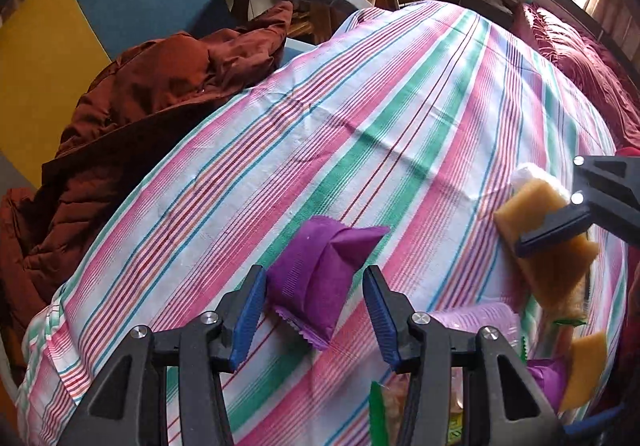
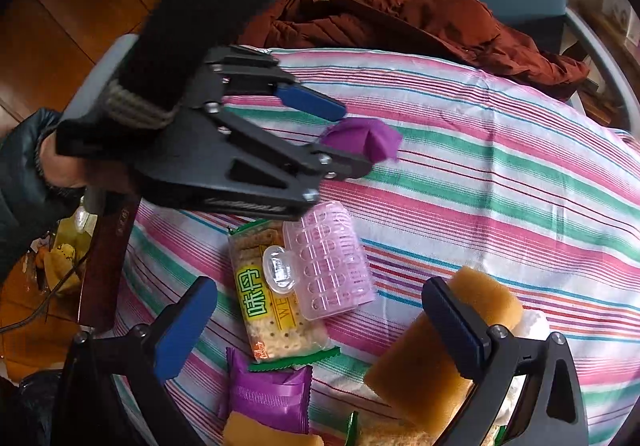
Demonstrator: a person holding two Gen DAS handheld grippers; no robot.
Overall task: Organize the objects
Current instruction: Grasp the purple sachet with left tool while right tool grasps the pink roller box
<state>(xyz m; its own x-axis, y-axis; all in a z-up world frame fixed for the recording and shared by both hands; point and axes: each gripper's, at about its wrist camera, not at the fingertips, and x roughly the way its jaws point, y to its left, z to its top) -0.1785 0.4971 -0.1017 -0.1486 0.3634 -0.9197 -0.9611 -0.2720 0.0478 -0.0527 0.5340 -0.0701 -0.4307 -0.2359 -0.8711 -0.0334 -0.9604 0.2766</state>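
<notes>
The left tool (image 1: 316,310) points down at the striped cloth (image 1: 360,118), and a purple packet (image 1: 320,278) sits between its two blue pads; the left pad touches it, the right pad stands a little apart, so the tool is released. The right tool (image 2: 320,330) is spread wide, and a yellow sponge (image 2: 440,358) lies against its right finger. Between its fingers lie a cracker pack (image 2: 272,310) and a pink hair roller (image 2: 332,262).
</notes>
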